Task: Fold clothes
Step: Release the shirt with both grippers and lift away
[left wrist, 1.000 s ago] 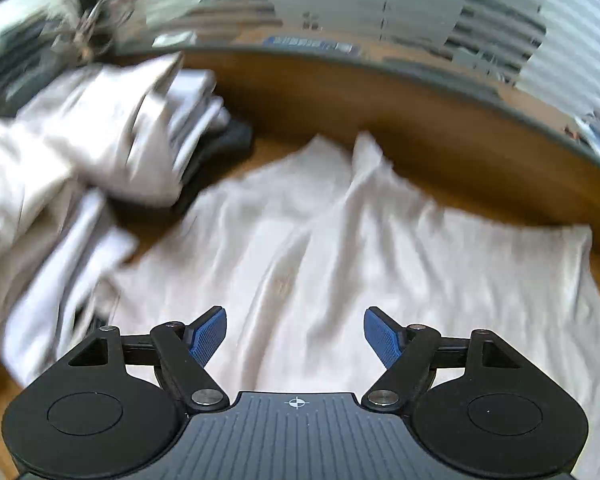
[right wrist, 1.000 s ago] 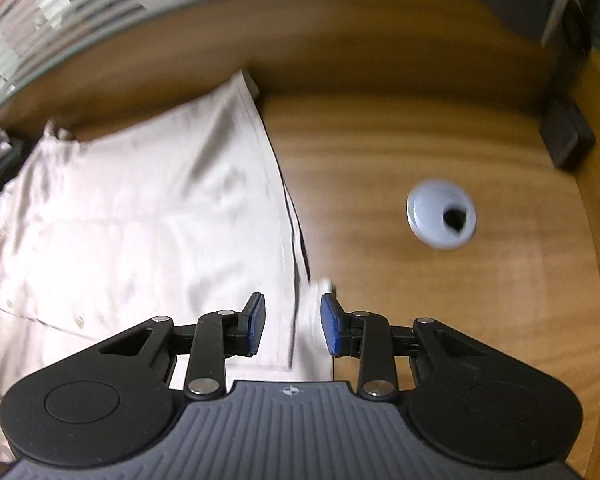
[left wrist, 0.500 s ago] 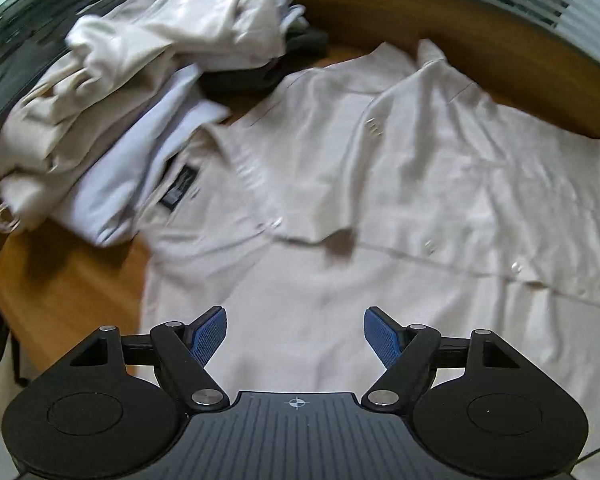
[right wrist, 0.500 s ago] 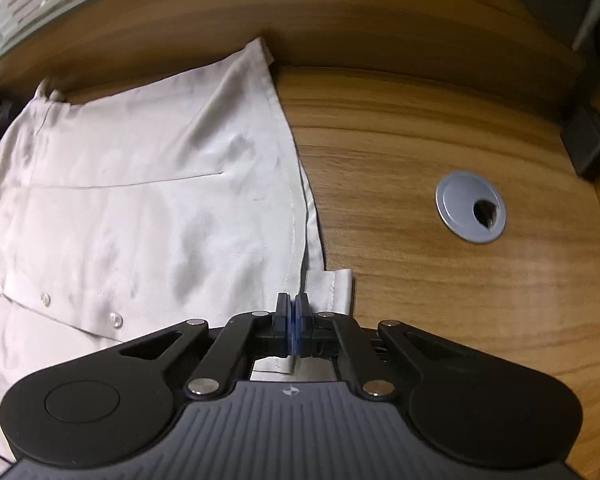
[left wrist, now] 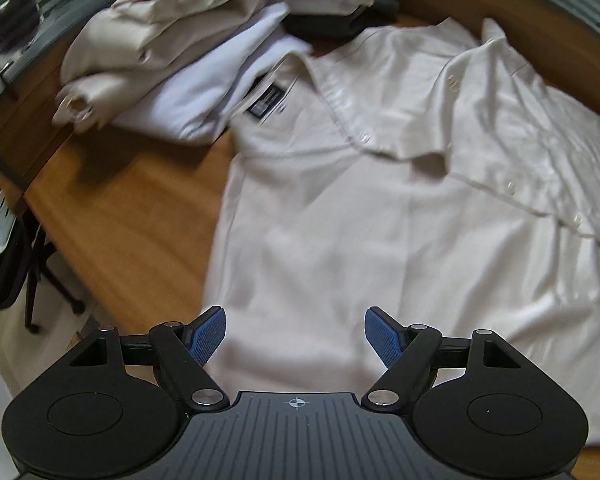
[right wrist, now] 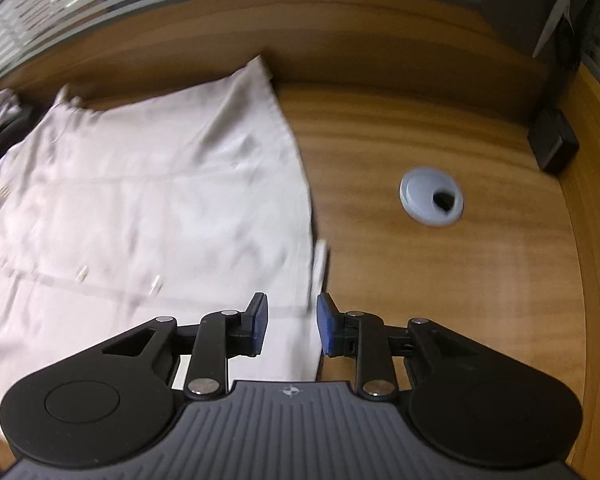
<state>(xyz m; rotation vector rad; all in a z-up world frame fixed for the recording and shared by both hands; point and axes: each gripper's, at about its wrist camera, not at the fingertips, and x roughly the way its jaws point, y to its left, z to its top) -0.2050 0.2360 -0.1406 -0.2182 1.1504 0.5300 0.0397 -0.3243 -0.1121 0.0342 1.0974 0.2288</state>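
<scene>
Brown wood desk (right wrist: 440, 300). Cream shirt (left wrist: 380, 220) flat on desk, collar beside clothes pile (left wrist: 188, 40). Left claw (left wrist: 295, 336) spread wide above shirt, pinching nothing. Right claw (right wrist: 292, 322) just been opening, part spread over shirt edge, not pinching. Grey round hole cover (right wrist: 431, 196) well apart.

Motion blur softens the shirt (right wrist: 148, 208) in the right view; its lower half runs off the frame's left edge, buttons smeared.
</scene>
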